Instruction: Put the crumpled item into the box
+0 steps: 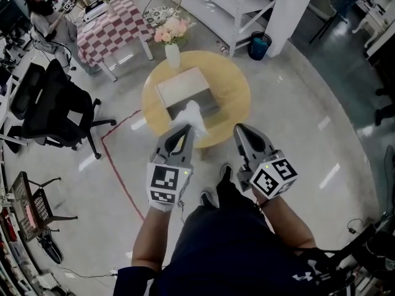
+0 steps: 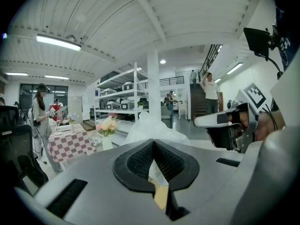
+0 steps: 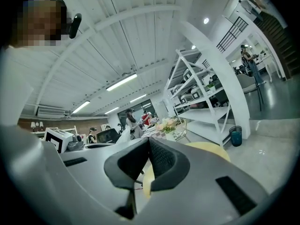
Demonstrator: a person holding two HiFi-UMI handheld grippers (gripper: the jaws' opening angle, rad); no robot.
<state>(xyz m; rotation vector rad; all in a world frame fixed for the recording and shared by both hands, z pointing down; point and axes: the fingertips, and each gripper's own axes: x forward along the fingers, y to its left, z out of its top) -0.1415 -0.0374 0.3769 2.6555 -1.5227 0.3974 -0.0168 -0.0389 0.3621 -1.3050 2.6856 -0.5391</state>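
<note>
Head view looks down on a round yellow table (image 1: 231,82) carrying an open box (image 1: 182,84), its pale flap turned back and its grey inside showing. Over the box's near edge hangs the crumpled item (image 1: 192,116), a thin, white, partly see-through wad, puffed and creased. The left gripper (image 1: 186,131) has it: in the left gripper view the jaws are pressed together on a fold of the wad (image 2: 157,171), and the rest billows up beyond the tips. The right gripper (image 1: 240,129) hovers just beside it at the table's near rim; its black pads (image 3: 161,159) meet at the tips with nothing between them.
</note>
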